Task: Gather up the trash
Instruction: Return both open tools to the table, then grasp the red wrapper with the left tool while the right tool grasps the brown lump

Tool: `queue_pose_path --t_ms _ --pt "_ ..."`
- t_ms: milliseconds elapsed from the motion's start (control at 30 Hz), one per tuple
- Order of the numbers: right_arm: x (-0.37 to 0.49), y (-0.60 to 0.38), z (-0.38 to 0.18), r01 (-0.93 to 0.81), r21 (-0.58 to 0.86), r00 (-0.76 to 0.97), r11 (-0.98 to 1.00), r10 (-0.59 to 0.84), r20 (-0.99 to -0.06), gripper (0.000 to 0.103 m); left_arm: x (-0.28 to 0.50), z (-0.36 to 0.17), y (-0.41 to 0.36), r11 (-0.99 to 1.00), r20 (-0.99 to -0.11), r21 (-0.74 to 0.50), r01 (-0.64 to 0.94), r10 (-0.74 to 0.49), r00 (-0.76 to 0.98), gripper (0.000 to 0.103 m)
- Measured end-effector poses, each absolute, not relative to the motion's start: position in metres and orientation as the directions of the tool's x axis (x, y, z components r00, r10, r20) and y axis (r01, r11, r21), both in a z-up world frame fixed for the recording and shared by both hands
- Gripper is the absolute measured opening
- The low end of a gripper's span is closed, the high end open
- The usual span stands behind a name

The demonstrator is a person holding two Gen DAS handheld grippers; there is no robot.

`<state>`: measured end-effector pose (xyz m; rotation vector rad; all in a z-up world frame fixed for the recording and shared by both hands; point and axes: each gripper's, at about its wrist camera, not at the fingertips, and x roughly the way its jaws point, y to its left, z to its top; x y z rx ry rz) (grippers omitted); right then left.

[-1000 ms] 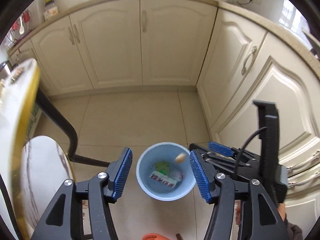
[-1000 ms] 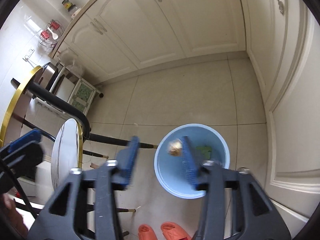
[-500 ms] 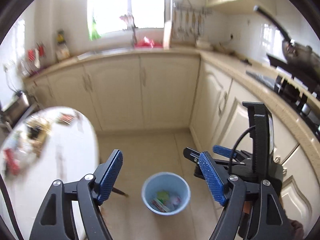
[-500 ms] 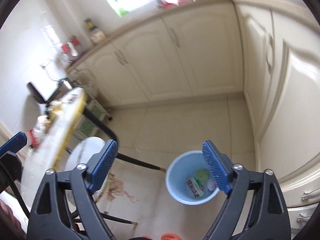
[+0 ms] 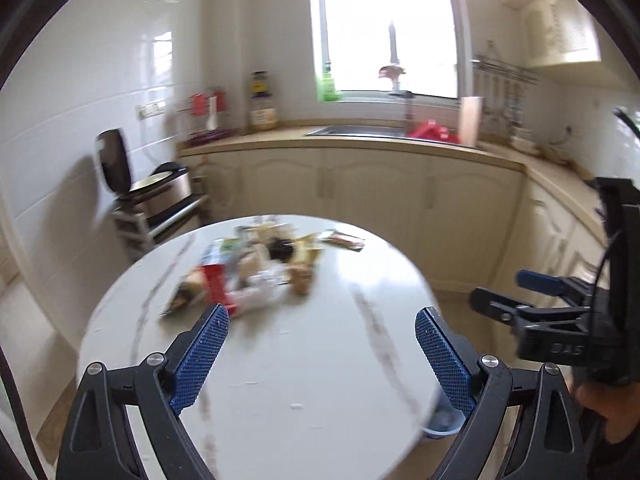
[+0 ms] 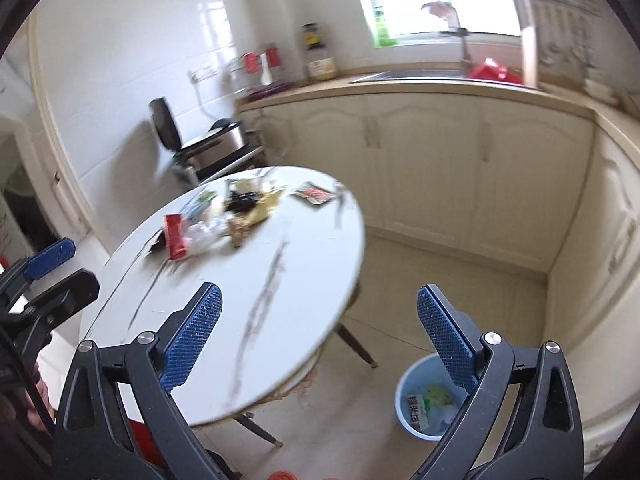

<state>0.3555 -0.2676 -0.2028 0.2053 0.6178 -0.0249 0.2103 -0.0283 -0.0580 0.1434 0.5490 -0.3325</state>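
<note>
A heap of trash point(image 5: 248, 276) lies on the far half of a round white marble-patterned table point(image 5: 320, 368): a red packet point(image 6: 175, 236), crumpled clear plastic, a brownish lump point(image 5: 301, 278), dark and yellow wrappers, all motion-blurred. A flat red-and-green wrapper point(image 6: 313, 193) lies apart from the heap, near the table's far edge. On the floor just beside the table stands a light blue bin point(image 6: 430, 402), holding a printed carton, something green and some pale scraps; in the left wrist view only a sliver of it shows under the table's rim.

The left gripper point(image 5: 322, 350) hangs over the near part of the table, its blue-padded jaws spread wide and holding nothing. The right gripper point(image 6: 320, 334) is likewise spread and empty, its left finger over the tabletop, its right finger over the bin.

Behind the table, cream cabinets point(image 6: 432, 168) carry a counter with a sink point(image 5: 360, 131) under a bright window point(image 5: 390, 28); an open-lidded appliance point(image 5: 154, 184) stands at the white tiled wall.
</note>
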Motion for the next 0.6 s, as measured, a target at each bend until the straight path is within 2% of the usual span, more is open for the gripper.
queue_pose_path --t_ms 67,267,433,600 --pt "0.374 -0.249 -0.202 0.048 0.162 0.807 0.986 0.058 -0.588 0.098 0.221 -0.062 -0.003 0.955 -0.547 0.028 0.294 -0.232 0.805 0.093" --pt "0.429 -0.216 -0.214 -0.014 0.129 0.765 0.992 0.094 -0.637 0.098 0.276 -0.068 0.003 0.984 -0.625 0.026 0.177 -0.122 0.771 0.093" --pt "0.472 -0.207 -0.236 -0.037 0.102 0.709 0.994 0.098 -0.699 0.098 0.339 -0.081 0.001 0.988 -0.699 -0.016 0.156 -0.123 0.704 0.093" --pt "0.51 -0.204 -0.248 -0.059 0.08 0.666 0.995 0.099 -0.739 0.098 0.4 -0.093 -0.021 0.989 -0.742 0.015 0.149 -0.088 0.665 0.092"
